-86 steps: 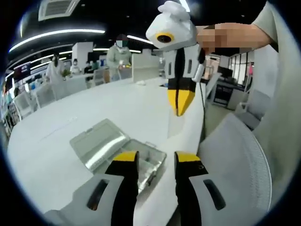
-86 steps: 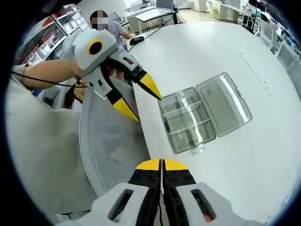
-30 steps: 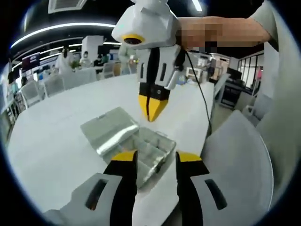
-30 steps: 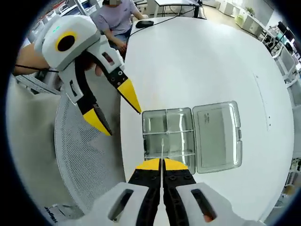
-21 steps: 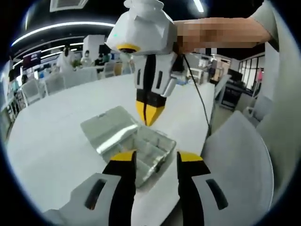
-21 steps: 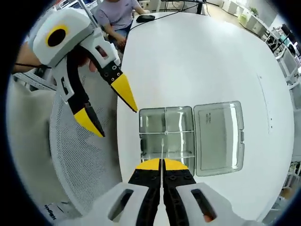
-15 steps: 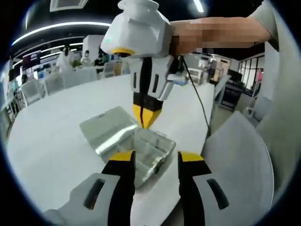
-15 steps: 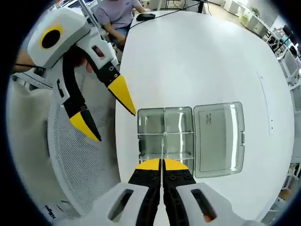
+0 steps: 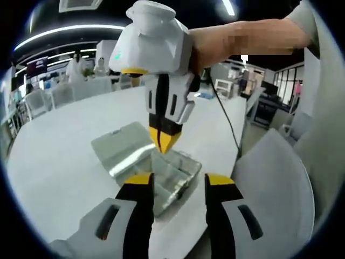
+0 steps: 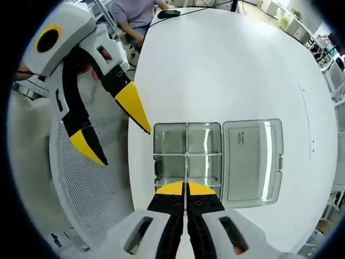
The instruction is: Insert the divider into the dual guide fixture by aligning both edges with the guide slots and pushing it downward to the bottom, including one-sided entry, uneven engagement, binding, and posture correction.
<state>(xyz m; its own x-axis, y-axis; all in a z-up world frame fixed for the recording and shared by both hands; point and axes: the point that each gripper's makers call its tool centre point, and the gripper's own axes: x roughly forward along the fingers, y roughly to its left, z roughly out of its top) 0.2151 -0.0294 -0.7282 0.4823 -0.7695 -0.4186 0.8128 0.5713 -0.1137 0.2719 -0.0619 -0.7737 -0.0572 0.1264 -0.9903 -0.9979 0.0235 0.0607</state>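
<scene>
Pinching thin divider (image 10: 186, 171), right hand-held gripper (image 10: 185, 187) points down over box (image 10: 187, 155); left hand-held gripper (image 9: 173, 180) wide.

white gripper bodies (image 9: 153, 48), black fingers (image 10: 186, 202) tipped yellow, black cable.

**Divider's lower edge lost behind closed jaws**

The thin clear divider (image 10: 186, 171) runs down between the right gripper (image 10: 185, 187) tips, its lower part hidden by the pressed-together jaws. The near wall of the open clear box (image 10: 187, 151) is partly covered by those same tips. In the left gripper view, the left gripper (image 9: 173, 181) screens the box's near corner (compartment contents unreadable there). Distant people (image 9: 75, 70) are too small and blurred to make out.
</scene>
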